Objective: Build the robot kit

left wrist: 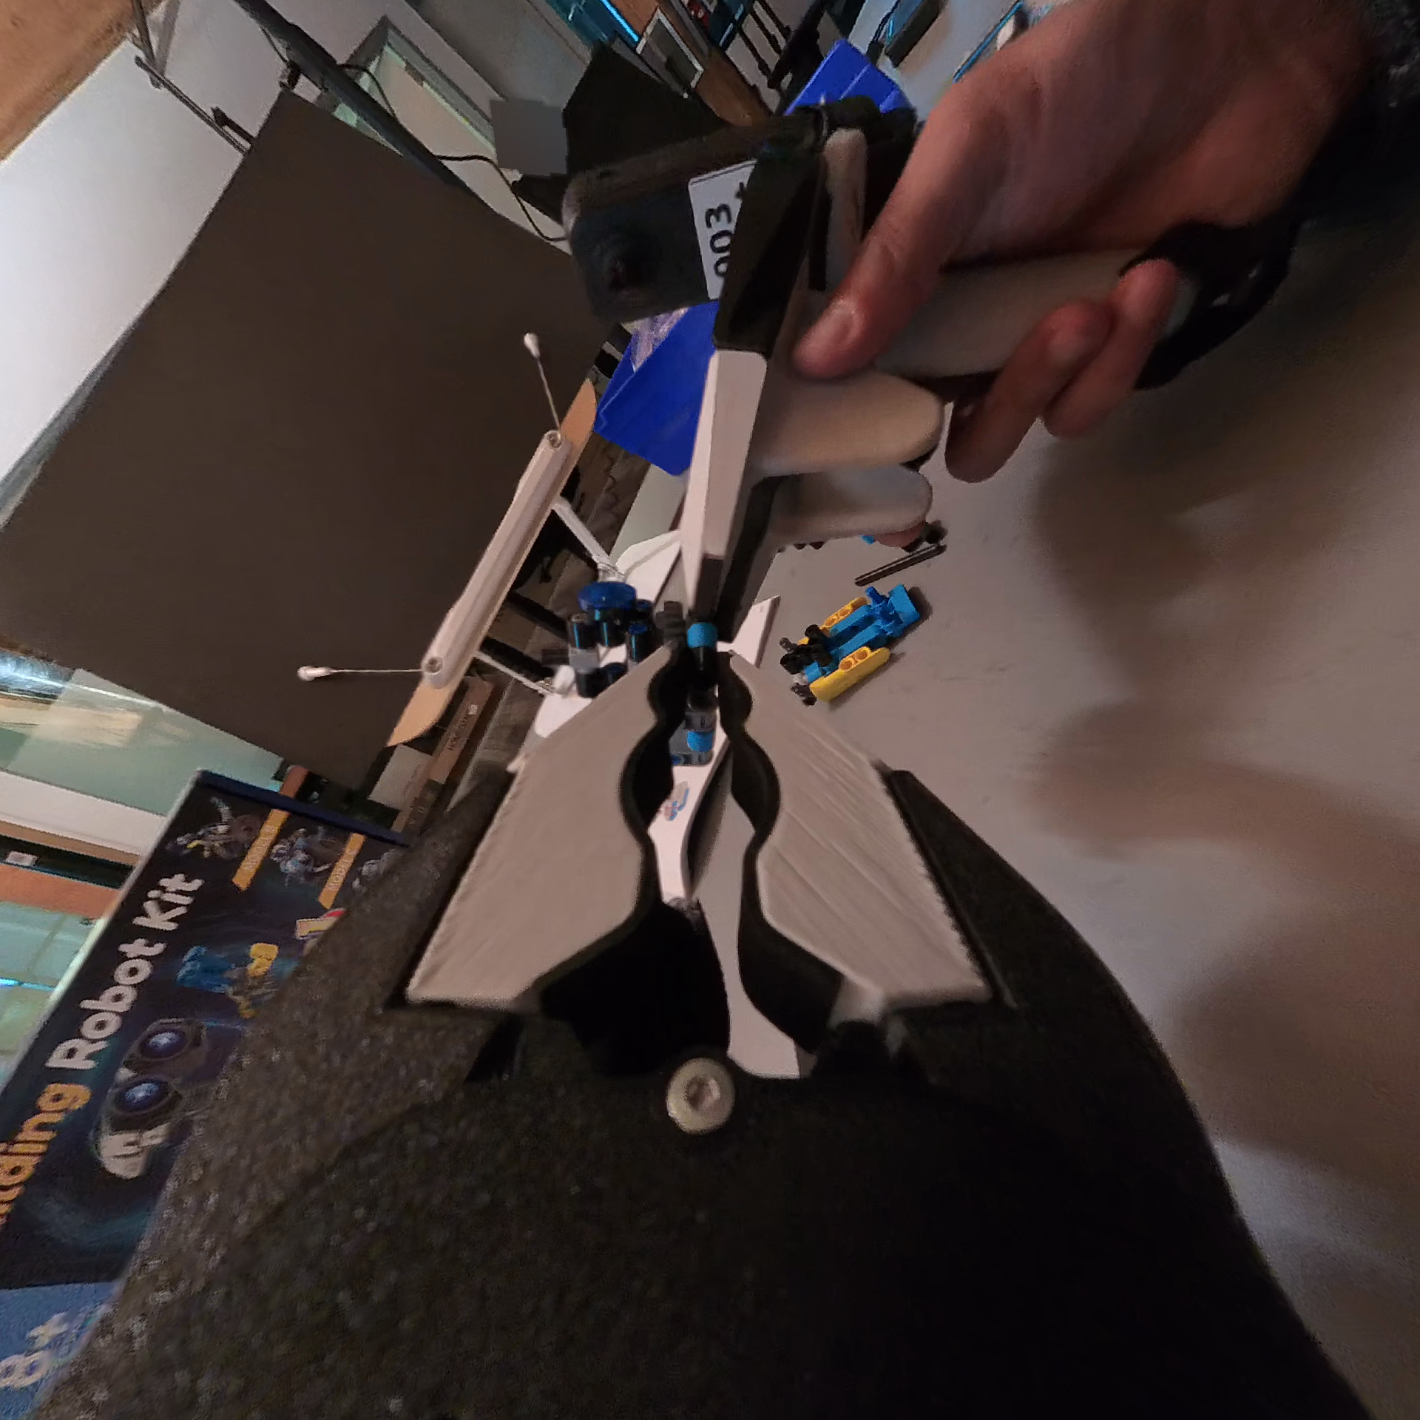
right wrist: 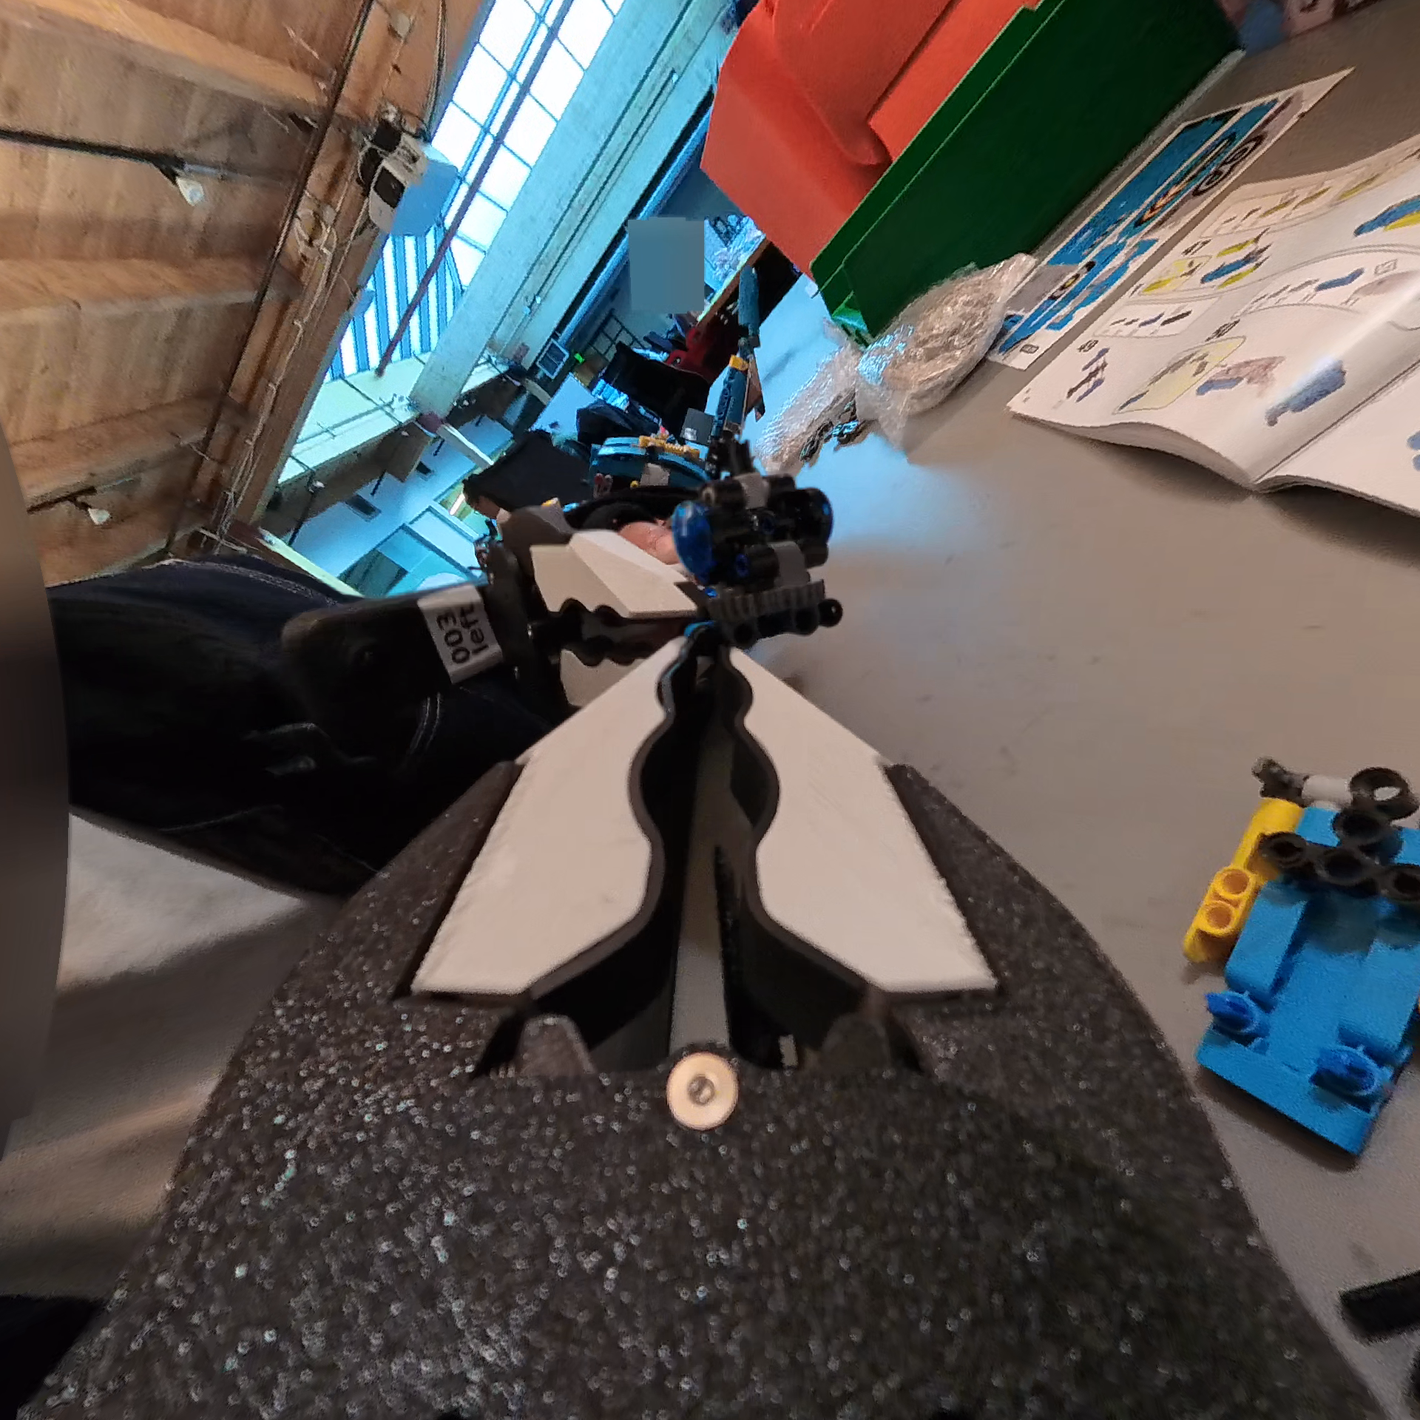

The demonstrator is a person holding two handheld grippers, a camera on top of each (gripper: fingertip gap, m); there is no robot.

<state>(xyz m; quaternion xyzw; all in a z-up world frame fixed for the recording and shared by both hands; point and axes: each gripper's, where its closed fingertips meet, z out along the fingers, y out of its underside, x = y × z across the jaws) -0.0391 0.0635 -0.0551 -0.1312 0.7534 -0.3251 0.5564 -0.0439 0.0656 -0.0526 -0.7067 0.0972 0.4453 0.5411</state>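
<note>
My left gripper (left wrist: 695, 661) is shut on a small brick assembly (left wrist: 607, 626) of black, grey and dark blue parts, held above the grey table (left wrist: 1152, 768). Its grey-and-blue part shows between my fingers. My right gripper (left wrist: 703, 607), held by a hand (left wrist: 1076, 192), comes in from above with its tips pinched on a light blue pin (left wrist: 701, 636) at the assembly. In the right wrist view, my right gripper (right wrist: 703, 649) is shut, its tips against the assembly's grey beam (right wrist: 768, 611). The left gripper (right wrist: 676, 622) holds the assembly (right wrist: 753, 530) from the left.
A blue-and-yellow brick assembly (left wrist: 853, 641) (right wrist: 1322, 976) and a black axle (left wrist: 899, 565) lie on the table. An open instruction booklet (right wrist: 1229, 307), plastic bags (right wrist: 922, 369), red (right wrist: 807, 115) and green (right wrist: 999, 192) bins stand farther off. A kit box (left wrist: 154, 1037) is at left.
</note>
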